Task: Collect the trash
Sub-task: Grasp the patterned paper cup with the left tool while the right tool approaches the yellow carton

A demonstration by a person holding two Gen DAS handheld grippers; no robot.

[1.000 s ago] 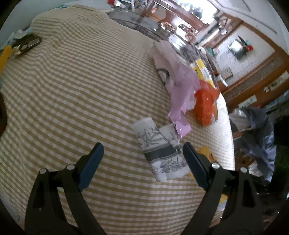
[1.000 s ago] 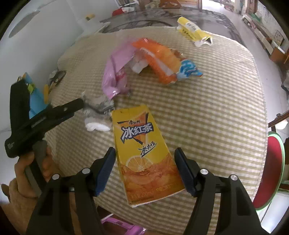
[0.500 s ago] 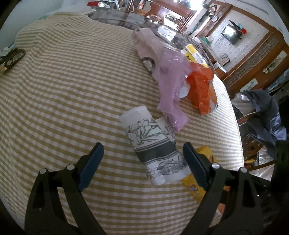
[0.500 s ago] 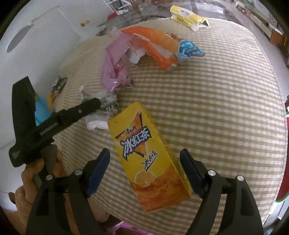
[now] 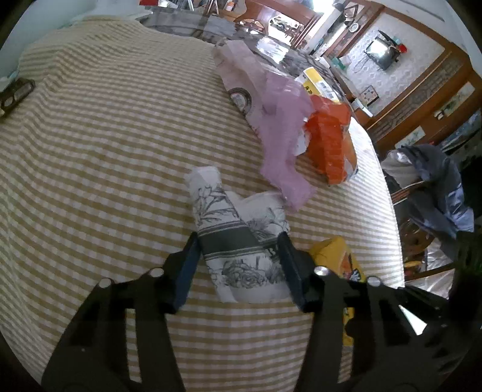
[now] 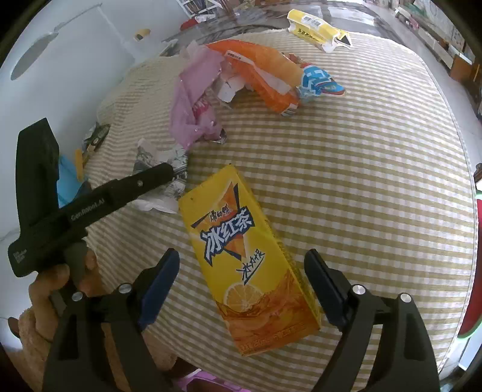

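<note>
Left wrist view: the left gripper (image 5: 238, 265) has its jaws closed in against both sides of a flattened white paper cup (image 5: 238, 238) with a grey floral print and dark band, which lies on the checked surface (image 5: 105, 150). Whether the cup is lifted cannot be told. Just beyond it, to the right, lies a pink plastic wrapper (image 5: 277, 126), touching an orange snack bag (image 5: 331, 147) further right. A yellow drink carton (image 5: 334, 256) shows just to the right of the right-hand finger.

Right wrist view: the right gripper (image 6: 241, 286) has its jaws wide open, straddling the near end of the yellow drink carton (image 6: 244, 256) without touching it; the carton lies flat on the checked surface (image 6: 376, 181). To the left, the left gripper (image 6: 162, 175) reaches onto the paper cup (image 6: 159, 169). Further off lie the pink wrapper (image 6: 192, 102), the orange bag (image 6: 265, 75) and, at the far edge, a yellow packet (image 6: 316, 28).
</note>
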